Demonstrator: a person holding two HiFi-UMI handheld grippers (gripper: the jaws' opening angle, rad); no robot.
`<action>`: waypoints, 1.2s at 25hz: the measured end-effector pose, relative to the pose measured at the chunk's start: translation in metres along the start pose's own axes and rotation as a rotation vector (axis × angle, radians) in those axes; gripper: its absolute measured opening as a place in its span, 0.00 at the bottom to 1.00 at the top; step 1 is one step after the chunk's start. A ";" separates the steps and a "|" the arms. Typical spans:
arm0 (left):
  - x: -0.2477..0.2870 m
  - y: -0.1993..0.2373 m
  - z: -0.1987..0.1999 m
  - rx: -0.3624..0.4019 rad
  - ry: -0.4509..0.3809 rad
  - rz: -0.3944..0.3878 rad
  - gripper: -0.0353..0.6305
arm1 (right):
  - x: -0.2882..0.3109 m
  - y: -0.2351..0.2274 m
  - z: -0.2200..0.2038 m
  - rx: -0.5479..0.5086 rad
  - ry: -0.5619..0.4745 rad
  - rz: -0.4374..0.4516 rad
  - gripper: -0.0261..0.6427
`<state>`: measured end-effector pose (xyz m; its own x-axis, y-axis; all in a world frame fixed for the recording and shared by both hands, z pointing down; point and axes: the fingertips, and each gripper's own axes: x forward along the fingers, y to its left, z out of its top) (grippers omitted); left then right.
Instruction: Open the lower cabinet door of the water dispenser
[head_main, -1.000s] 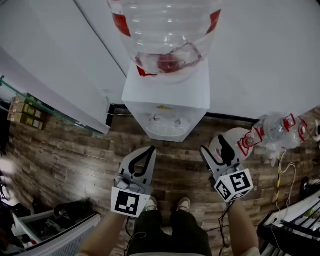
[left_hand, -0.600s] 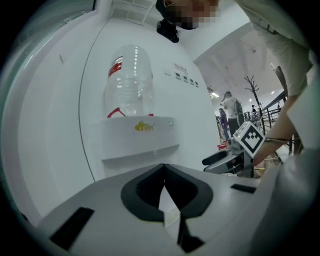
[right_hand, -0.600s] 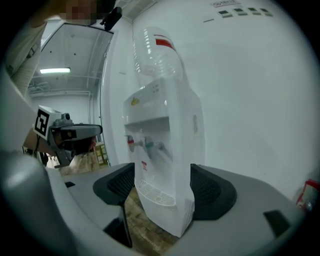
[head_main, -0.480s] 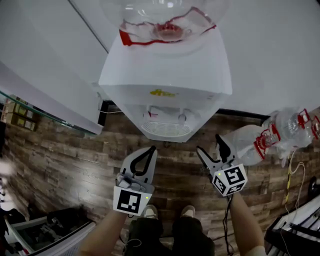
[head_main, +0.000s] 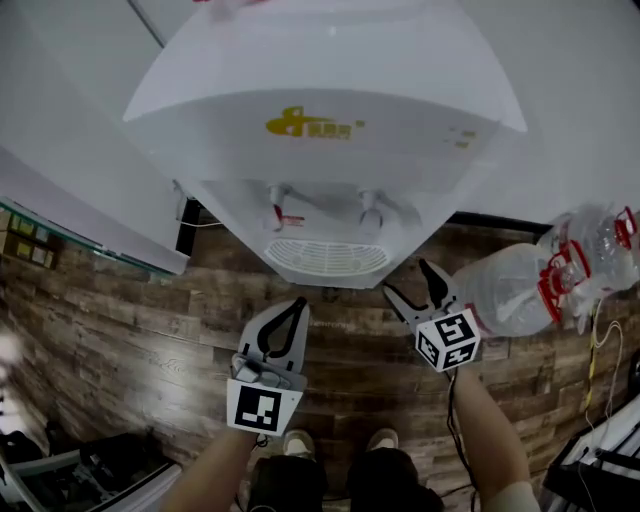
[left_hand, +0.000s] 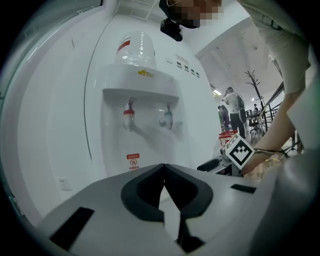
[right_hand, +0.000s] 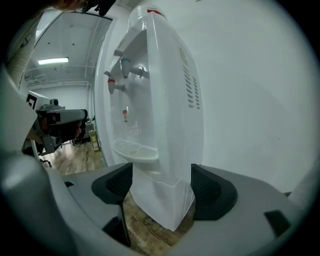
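Step in hand: approach. Nothing has made contact yet.

- water dispenser (head_main: 330, 120) stands against the far wall. Its red tap (head_main: 280, 212) and drip tray (head_main: 326, 258) overhang the front.
- lower cabinet door (right_hand: 150, 195) sits below the tray, near the wooden floor (head_main: 120, 340). The head view hides it under the overhang, and the right gripper view shows it side-on. No handle or seam can be made out.
- right tool (head_main: 408, 280): jaws spread wide, having just been opening, with nothing gripped. In its own view the dispenser's lower corner is framed between the pads but lies beyond them, untouched.
- left tool (head_main: 296, 306): jaw tips pressed together, empty. It is aimed at the dispenser front, just left of centre.
- Pose: both forearms reach forward side by side. The tools are near level and tipped slightly down, well short of the cabinet. The right one is angled toward the dispenser's right side.
- Spare water bottles (head_main: 520, 290) lie on the floor at right, close by the right tool.

Next move, as I judge it: bring the open right tool to the door's edge or pull, close on it, then swing outward. The grip point must be found first. Watch for a knock against the bottles.
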<state>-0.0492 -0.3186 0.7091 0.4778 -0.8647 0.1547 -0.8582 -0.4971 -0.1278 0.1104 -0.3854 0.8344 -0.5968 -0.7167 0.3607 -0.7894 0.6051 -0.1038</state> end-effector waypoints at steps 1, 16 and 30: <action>0.004 -0.001 -0.008 0.008 -0.004 -0.002 0.06 | 0.005 -0.004 -0.009 -0.004 0.008 -0.002 0.59; 0.017 0.016 -0.095 -0.078 0.052 0.018 0.06 | 0.065 -0.019 -0.058 -0.007 0.008 -0.022 0.59; 0.011 -0.003 -0.091 -0.078 0.055 -0.018 0.06 | 0.066 -0.007 -0.059 -0.034 0.069 -0.072 0.52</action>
<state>-0.0583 -0.3202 0.7999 0.4842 -0.8494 0.2100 -0.8627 -0.5035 -0.0479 0.0854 -0.4165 0.9137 -0.5261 -0.7340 0.4296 -0.8240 0.5649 -0.0440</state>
